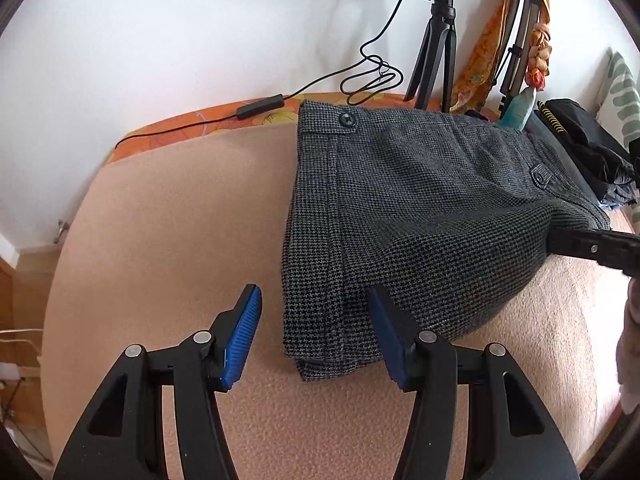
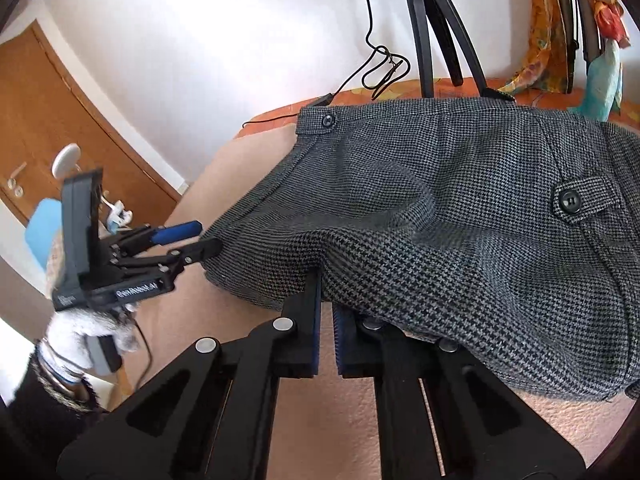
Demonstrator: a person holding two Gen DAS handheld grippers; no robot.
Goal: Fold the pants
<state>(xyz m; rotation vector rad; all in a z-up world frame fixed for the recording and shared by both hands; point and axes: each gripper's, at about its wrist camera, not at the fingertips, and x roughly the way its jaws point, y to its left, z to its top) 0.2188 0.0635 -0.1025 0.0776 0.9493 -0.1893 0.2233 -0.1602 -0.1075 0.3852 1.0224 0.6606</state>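
Grey houndstooth pants [image 1: 420,208] lie folded on a pink blanket [image 1: 168,248], waistband with a black button toward the far wall; they also fill the right wrist view [image 2: 460,208]. My left gripper [image 1: 314,304] is open, its blue pads [image 1: 244,332] straddling the near left corner of the pants without clamping; it also shows in the right wrist view [image 2: 200,238]. My right gripper [image 2: 326,280] is shut on the near folded edge of the pants, with cloth draped over its right finger. It shows as a black bar in the left wrist view [image 1: 592,250].
A ring-light tripod [image 1: 436,44] and its cable [image 1: 372,76] stand at the far edge on an orange sheet [image 1: 208,120]. Dark clothes [image 1: 588,148] are piled at the right. A wooden door [image 2: 60,132] is at the left.
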